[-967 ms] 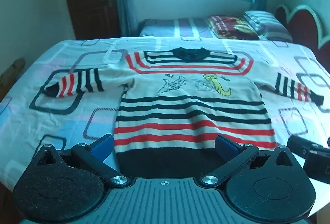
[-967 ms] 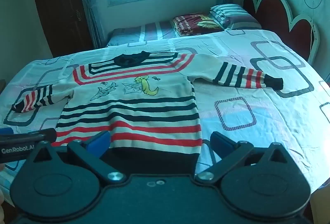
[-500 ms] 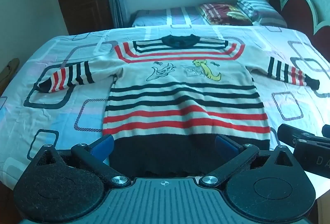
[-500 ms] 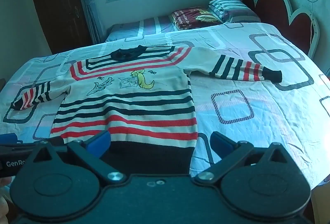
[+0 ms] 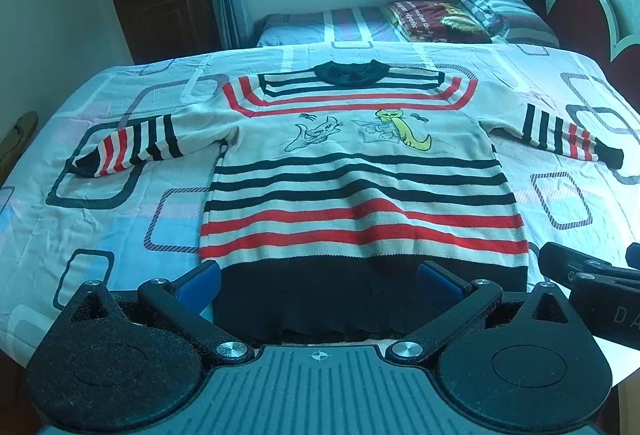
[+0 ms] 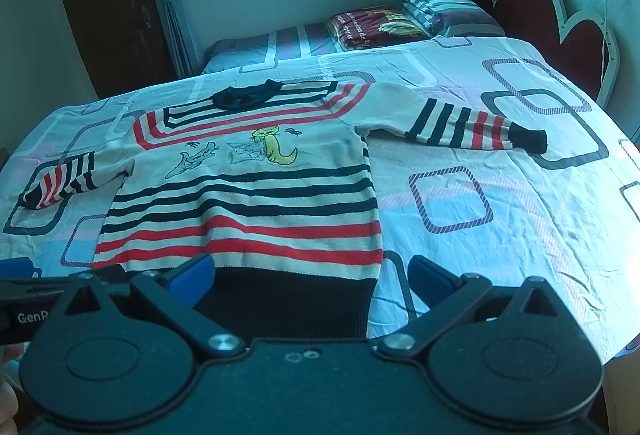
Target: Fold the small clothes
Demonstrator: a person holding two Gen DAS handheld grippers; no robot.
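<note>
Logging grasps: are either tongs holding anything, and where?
Nothing is held. Left tongs and right tongs both gape open near the sweater's black hem, clamping no fabric.

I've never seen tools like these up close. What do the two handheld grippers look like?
The left gripper and the right gripper look alike: black bodies with two round lobes, silver screws, angled black arms ending in blue finger pads. The left one has a ribbed grey top plate and white "GenR..." lettering on its side; the right shows white letters "DA".
</note>
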